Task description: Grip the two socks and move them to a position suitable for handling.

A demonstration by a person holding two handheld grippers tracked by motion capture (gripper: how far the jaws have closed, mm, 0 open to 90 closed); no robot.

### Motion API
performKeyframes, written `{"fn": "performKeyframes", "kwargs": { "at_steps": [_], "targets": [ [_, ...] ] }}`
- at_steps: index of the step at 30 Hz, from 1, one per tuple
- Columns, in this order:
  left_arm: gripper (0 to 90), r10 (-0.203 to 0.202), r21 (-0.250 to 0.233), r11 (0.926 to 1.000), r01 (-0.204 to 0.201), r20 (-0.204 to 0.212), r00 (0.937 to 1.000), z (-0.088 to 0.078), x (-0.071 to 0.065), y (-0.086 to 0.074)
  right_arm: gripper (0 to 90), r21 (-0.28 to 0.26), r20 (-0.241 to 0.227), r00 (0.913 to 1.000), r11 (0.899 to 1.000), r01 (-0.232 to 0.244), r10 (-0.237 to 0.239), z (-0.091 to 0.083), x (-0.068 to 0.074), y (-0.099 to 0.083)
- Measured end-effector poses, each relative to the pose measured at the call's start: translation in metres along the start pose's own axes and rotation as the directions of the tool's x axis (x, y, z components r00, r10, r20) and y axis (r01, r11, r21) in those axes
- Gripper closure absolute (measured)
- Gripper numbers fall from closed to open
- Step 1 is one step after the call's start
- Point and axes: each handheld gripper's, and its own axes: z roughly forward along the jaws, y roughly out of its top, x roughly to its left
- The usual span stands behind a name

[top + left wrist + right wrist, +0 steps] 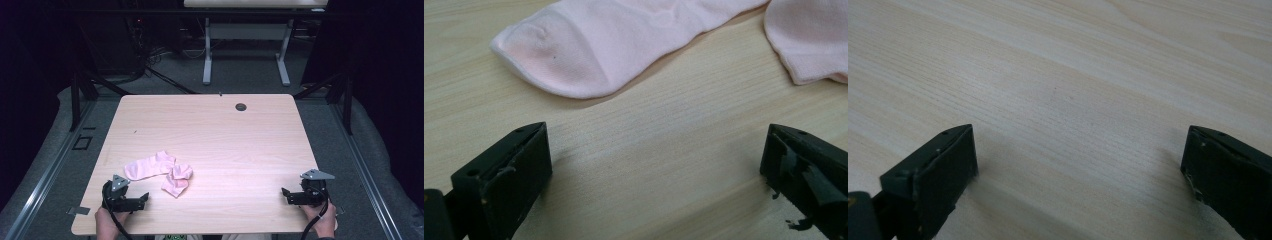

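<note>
Pink socks (pixel 159 171) lie crumpled together on counter (pixel 225 140), just ahead of left hand-held gripper (pixel 131 202), jaws spread, empty. Right hand-held gripper (pixel 289 195) well apart from socks, spread, empty.

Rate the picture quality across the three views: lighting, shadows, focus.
High view: the table is brightly lit, the surroundings nearly black, and the pink socks look slightly washed out. Left gripper view: the sock toe is sharp with a soft shadow beneath; the near jaws are blurred. Right gripper view: even light on the wood grain, soft shadows beside the jaws, far edge soft.
</note>
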Motion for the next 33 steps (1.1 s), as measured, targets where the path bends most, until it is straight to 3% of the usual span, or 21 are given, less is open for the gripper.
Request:
{"fn": "performKeyframes", "kwargs": {
  "at_steps": [13,20,27,31,33],
  "targets": [
    [0.0,-0.001,0.001,1.0,0.001,-0.002,1.0,0.0,0.0,0.0,0.6,0.002,0.005,1.0,1.0,-0.001,0.001,0.0,-0.001,0.0],
    [0.0,-0.023,0.031,0.9993,0.022,0.03,0.9993,-0.002,0.001,0.006,0.6,-0.002,0.011,0.9999,1.0,-0.006,0.006,0.0,-0.001,-0.001],
    [0.0,-0.003,0.005,1.0,0.003,0.069,0.9976,-0.015,-0.012,0.028,0.6,-0.002,0.011,0.9999,1.0,-0.008,0.008,0.0,-0.001,-0.001],
    [0.1,0.039,0.002,0.9992,-0.039,0.116,0.9925,-0.017,-0.027,0.048,0.6,-0.004,0.011,0.9999,1.0,-0.011,0.011,0.0,-0.001,-0.001],
    [0.2,0.067,0.011,0.9975,-0.069,0.151,0.9863,-0.013,-0.038,0.062,0.6,-0.005,0.012,0.9999,1.0,-0.012,0.012,0.0,-0.001,-0.001]
  ]
}}
